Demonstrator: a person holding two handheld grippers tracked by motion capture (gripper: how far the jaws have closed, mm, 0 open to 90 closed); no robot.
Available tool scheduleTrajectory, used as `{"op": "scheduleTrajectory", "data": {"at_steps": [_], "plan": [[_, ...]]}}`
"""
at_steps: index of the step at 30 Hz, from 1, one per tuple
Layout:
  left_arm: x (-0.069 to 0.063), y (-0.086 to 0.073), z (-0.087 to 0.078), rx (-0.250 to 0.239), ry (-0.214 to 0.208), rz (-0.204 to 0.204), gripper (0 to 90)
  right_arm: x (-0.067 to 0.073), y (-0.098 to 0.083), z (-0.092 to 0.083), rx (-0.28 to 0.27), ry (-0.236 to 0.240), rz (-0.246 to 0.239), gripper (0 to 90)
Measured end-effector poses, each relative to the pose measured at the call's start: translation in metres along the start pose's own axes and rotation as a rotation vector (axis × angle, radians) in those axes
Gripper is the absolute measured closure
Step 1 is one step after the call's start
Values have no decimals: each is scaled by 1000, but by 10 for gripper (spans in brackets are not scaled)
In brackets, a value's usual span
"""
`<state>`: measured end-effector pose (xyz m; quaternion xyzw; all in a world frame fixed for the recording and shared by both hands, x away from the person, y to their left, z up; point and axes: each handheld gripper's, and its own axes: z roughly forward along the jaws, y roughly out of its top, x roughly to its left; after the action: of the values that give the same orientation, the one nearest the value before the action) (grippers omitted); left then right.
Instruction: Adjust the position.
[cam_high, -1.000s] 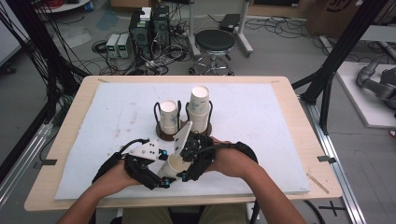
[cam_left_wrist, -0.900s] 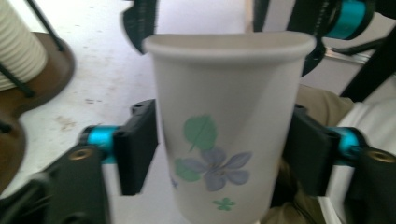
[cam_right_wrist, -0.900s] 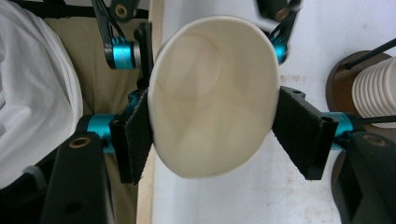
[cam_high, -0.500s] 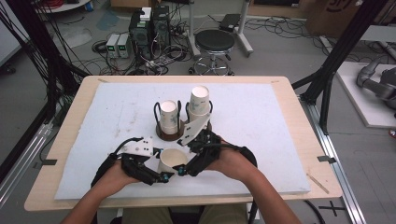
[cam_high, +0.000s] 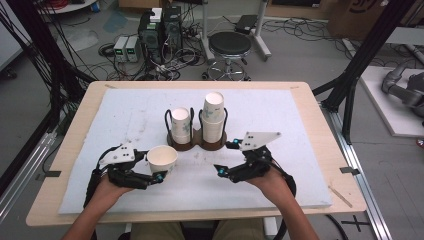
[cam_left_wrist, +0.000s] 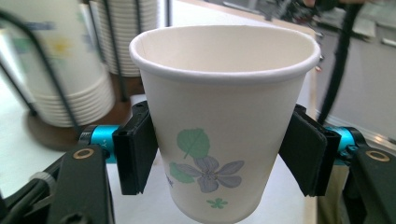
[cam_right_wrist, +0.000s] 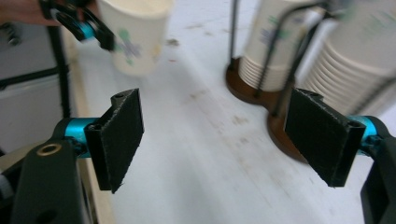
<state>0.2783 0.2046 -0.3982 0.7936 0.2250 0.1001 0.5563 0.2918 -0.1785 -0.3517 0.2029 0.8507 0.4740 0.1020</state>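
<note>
Cup (cam_left_wrist: 219, 121) is sitting clamped in my left hand-held gripper (cam_high: 142, 175), beside the rack (cam_high: 196, 142); right hand-held gripper (cam_high: 235, 160) is gaping empty; next I'm probably setting it down.

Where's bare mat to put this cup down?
Free: the mat left of the cup rack, the stretch right of it toward the far right corner, and the gap between both tongs. Crowded: around the rack, beside the cup in the left tongs.

A wooden table (cam_high: 320, 125) carries a white mat (cam_high: 125, 125), marked with smudges, that covers most of its top. On the mat stands a dark two-ring holder (cam_high: 196, 142) with two cup stacks (cam_high: 214, 117).
</note>
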Motion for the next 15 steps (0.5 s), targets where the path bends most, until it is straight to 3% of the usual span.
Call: {"op": "scheduleTrajectory", "data": {"at_steps": [7,12,15], "plan": [[13,-14,-18,-71,101,-29,327,-10,-42,-20,-71,-167,75,206],[21,-22,-27,-109,189,-26,325,-18,-64,-28,-64,-303,81,199],[26,-28,-31,-125,216,-47,320,-22,-75,-30,-67,-348,111,199]]}}
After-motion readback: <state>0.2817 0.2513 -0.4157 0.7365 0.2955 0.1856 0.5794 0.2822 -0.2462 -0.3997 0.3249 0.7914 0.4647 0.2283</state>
